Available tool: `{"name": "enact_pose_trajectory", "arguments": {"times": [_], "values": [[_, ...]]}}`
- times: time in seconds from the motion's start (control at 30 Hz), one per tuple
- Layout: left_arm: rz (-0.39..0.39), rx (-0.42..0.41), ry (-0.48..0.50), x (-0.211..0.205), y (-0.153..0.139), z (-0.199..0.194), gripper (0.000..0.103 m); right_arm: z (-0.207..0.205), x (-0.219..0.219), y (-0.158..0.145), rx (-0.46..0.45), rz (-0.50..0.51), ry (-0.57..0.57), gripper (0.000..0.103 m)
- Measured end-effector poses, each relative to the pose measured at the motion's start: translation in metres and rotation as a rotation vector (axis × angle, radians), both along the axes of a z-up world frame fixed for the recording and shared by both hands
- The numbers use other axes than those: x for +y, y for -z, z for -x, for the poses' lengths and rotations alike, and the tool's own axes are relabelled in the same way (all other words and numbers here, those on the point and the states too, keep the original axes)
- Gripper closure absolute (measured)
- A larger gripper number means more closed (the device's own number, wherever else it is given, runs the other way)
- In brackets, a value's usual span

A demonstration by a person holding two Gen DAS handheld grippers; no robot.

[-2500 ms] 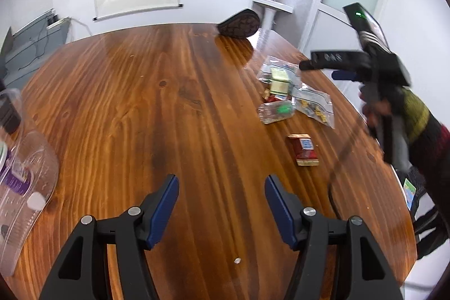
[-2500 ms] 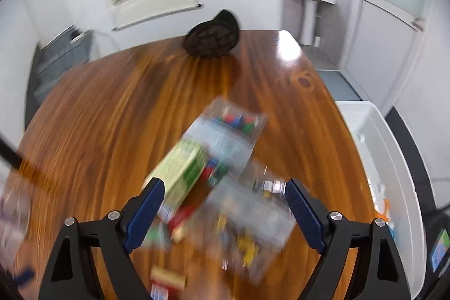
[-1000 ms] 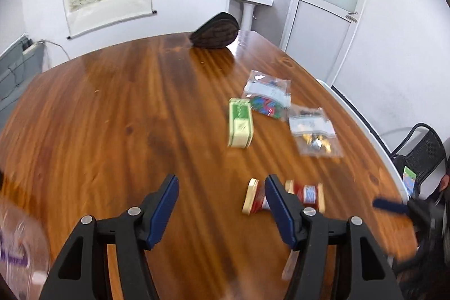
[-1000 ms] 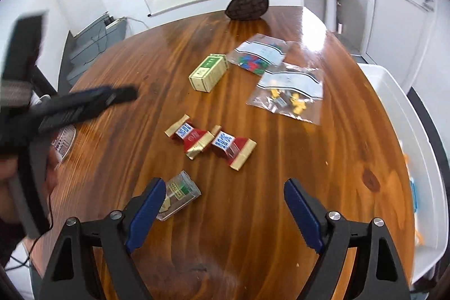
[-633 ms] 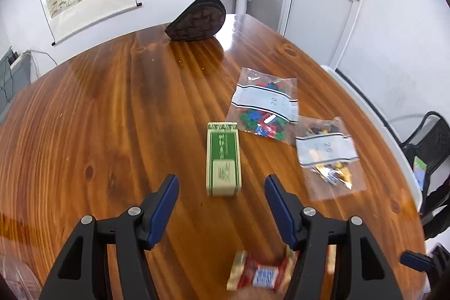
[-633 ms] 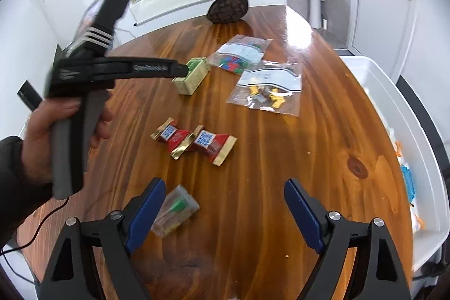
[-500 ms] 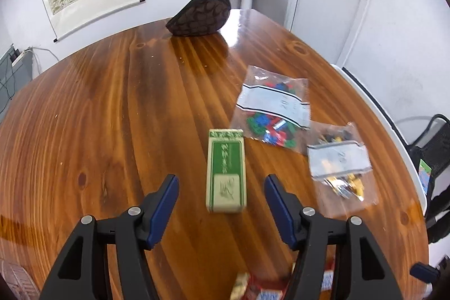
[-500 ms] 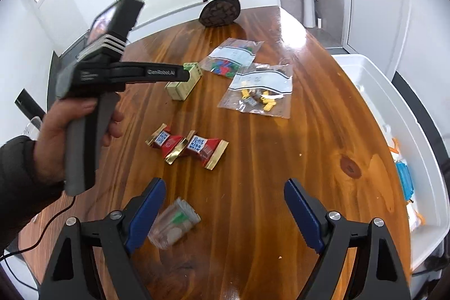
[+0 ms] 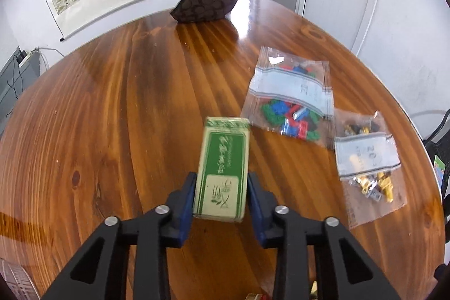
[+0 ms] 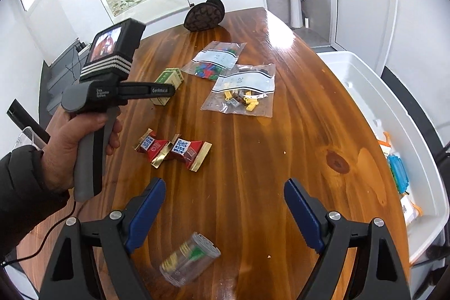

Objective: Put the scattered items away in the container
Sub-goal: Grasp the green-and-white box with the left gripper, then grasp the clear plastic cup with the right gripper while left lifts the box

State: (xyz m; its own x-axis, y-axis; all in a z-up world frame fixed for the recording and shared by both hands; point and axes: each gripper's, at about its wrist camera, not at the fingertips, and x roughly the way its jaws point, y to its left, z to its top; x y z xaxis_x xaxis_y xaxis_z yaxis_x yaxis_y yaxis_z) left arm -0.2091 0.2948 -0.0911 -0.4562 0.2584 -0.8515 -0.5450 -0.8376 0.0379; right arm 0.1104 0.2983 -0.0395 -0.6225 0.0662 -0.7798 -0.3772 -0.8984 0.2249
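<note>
My left gripper (image 9: 220,194) is shut on a green box (image 9: 223,167), gripping its near end on the wooden table. In the right wrist view the left gripper (image 10: 168,90) reaches the same green box (image 10: 167,82). My right gripper (image 10: 223,210) is open and empty above the table, with a clear plastic tub (image 10: 189,257) just below it. Two red candy wrappers (image 10: 174,149) lie ahead of it. A bag of coloured bricks (image 9: 291,97) and a bag of yellow pieces (image 9: 368,156) lie to the right. The white container (image 10: 393,114) stands beyond the table's right edge.
A brown patterned pouch (image 9: 206,0) sits at the far end of the table (image 9: 112,92). The white container holds several items, among them a blue one (image 10: 398,170). A clear plastic object (image 9: 17,281) shows at the lower left corner.
My left gripper has moved forward to the green box and closed on it. My right gripper has stayed open and drawn back slightly, so the clear tub sits nearer between its fingers.
</note>
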Motion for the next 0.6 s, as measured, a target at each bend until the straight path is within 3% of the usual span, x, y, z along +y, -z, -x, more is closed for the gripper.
{"name": "enact_pose_trajectory", "arguments": {"times": [0.23, 0.43, 0.6], "values": [[-0.002, 0.004, -0.016, -0.013, 0.001, -0.009, 0.073, -0.006, 0.003, 0.005, -0.007, 0.013, 0.029, 0.016], [-0.035, -0.004, -0.06, -0.043, -0.002, -0.022, 0.072, -0.038, 0.012, 0.017, -0.049, 0.02, 0.178, 0.016], [-0.064, 0.017, -0.058, -0.064, -0.009, -0.042, 0.072, -0.074, -0.001, 0.029, -0.088, 0.053, 0.218, 0.017]]}}
